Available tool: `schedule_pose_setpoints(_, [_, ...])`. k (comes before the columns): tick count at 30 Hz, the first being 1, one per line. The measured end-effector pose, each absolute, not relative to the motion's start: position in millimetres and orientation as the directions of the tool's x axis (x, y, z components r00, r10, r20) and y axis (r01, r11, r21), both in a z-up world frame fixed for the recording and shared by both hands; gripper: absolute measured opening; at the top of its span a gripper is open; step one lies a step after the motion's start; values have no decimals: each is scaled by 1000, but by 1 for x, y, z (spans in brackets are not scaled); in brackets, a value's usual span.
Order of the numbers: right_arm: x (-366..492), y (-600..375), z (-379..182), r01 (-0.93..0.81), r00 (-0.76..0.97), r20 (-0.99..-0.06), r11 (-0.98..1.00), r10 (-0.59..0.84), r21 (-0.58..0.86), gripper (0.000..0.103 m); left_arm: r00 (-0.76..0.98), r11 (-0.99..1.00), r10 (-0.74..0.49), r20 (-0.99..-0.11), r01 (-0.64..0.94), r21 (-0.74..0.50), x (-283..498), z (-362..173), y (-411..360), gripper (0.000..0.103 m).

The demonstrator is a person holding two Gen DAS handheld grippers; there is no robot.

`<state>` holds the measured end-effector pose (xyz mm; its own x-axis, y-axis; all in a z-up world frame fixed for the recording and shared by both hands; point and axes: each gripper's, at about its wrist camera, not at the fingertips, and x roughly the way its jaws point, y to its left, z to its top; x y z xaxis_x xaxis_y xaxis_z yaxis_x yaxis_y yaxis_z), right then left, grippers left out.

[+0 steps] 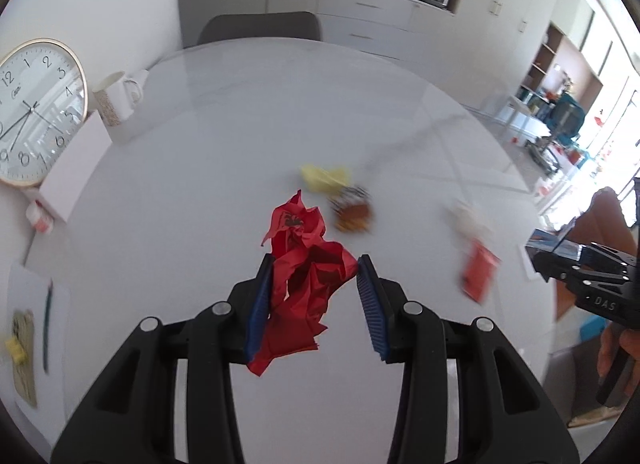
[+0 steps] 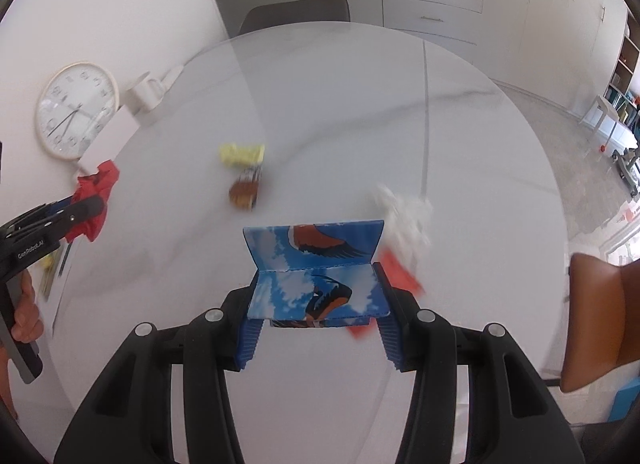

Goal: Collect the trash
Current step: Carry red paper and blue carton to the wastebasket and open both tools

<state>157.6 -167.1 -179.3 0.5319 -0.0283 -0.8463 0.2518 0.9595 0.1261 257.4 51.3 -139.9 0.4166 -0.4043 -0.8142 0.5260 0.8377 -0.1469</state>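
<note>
My left gripper is shut on a crumpled red paper and holds it above the white table; it also shows in the right wrist view. My right gripper is shut on a small blue box with a bird print, its lid flap open. On the table lie a yellow crumpled paper, a brown wrapper, a white tissue and a red packet.
A round wall clock, a white mug and a white box stand at the table's left edge. A paper sheet with a pen lies at near left. A grey chair is behind the table.
</note>
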Motion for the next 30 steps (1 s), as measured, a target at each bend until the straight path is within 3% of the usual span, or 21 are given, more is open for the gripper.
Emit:
schedule_pose_setpoints(11, [24,-228,-154,135,523,-851,981,51,142,50,364,772,-463,-808,613,-166,75,-124,-35,41])
schedule_pose_setpoints(19, [-56,-279,-157,-12,527,-840,989,133,149,50,301,778,-451,-840,594,-205,-48,-149,-116,41])
schedule_pose_setpoints(30, [-112,-322,-178,-90,449,-868,977,212,192,50,221,808,-384,-897,551,-210,-125,-189,-167,42])
